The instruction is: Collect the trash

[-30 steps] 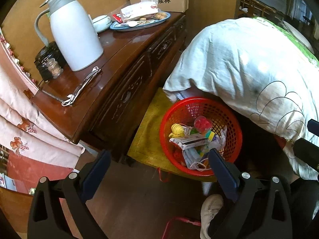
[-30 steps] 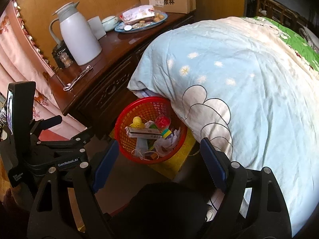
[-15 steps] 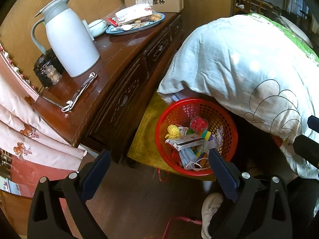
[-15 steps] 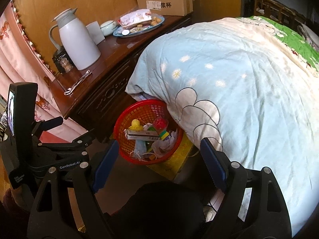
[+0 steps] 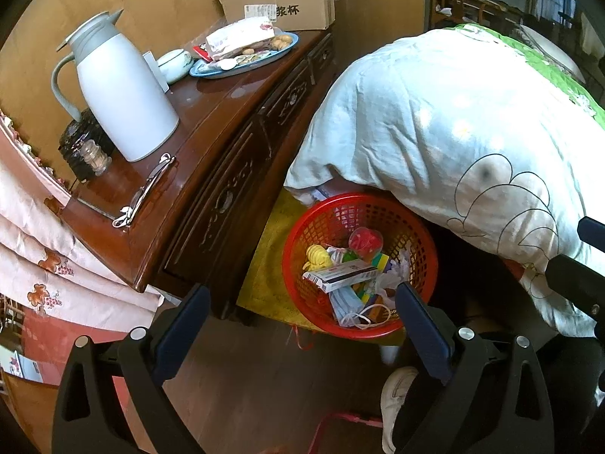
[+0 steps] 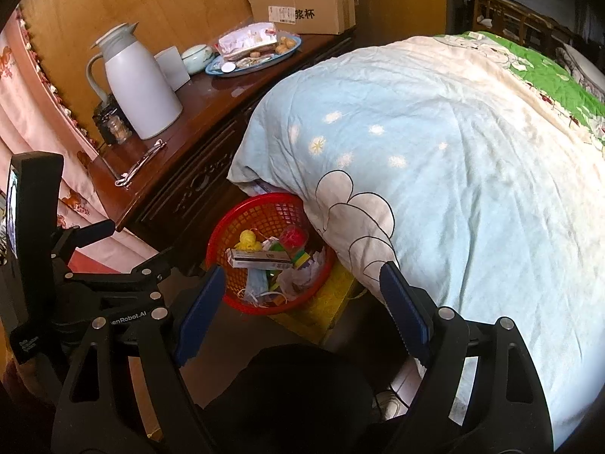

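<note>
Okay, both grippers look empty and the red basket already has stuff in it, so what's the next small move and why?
Probably swing the left gripper up toward the dresser top. Both it and the right gripper stand open with nothing between the fingers, the red basket already holds wrappers, and the blue tray still carries a packet that may be trash.

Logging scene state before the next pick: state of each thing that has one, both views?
left gripper: open, empty
right gripper: open, empty
red basket: upright, holding trash, rim under quilt edge
white flask: upright, lid shut
cardboard box: flaps open
dresser drawers: shut
blue tray: loaded
</note>
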Tool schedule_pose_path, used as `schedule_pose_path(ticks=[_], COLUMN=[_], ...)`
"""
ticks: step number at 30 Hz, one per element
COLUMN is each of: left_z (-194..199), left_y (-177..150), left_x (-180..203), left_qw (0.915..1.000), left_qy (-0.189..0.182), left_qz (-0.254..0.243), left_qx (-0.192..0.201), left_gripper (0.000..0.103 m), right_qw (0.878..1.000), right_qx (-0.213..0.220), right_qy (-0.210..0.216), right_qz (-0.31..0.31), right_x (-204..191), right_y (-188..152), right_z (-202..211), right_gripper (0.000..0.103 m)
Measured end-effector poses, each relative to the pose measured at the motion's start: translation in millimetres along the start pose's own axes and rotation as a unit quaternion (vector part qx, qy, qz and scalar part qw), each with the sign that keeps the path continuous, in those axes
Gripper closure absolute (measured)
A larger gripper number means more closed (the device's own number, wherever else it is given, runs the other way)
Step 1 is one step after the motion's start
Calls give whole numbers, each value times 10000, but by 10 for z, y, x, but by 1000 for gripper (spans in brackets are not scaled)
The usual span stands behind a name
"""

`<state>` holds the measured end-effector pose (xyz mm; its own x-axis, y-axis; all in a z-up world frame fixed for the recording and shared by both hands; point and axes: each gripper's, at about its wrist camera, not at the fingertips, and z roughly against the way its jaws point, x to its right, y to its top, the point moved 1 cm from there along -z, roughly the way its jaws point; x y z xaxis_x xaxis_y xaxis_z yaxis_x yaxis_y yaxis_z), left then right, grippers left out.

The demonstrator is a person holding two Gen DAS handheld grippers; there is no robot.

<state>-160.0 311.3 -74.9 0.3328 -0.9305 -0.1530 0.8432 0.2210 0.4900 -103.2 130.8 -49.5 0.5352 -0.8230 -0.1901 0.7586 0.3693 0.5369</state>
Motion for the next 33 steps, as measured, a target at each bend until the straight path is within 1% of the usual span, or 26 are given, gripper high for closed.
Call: schedule_pose_path(ticks=[6,14,17,22,26,33], left_z=[-1,-10,11,56,27,-212], left_y=[-2,-2,-10,-33,-44,-35], left_x=[11,4,10,9,-51,-167], left_qw=[10000,10000,10000,10000,9999,9994], left_qy=[-12,-29,-27,8,40,122], left_qz=[-5,15,16,5,90,197], left_qx=[-12,-43,-30,12,-19,-252], left_gripper=[7,7,7,7,7,7], right_qw=[9999,9990,9986,9986,9985,9975], right_qx=[-60,-93,-151,-176,-275,-446], right_qy=[-92,-419,-478,-436,-341,-322], right_qz=[32,105,146,229,339,453], right_x=[-16,-34,-53,-124,-206,-279], right_y=[-7,-11,-21,-43,-58,-61], right_z=[-31,-59,-81,-103,-210,-405], right_gripper=[22,22,22,22,22,22])
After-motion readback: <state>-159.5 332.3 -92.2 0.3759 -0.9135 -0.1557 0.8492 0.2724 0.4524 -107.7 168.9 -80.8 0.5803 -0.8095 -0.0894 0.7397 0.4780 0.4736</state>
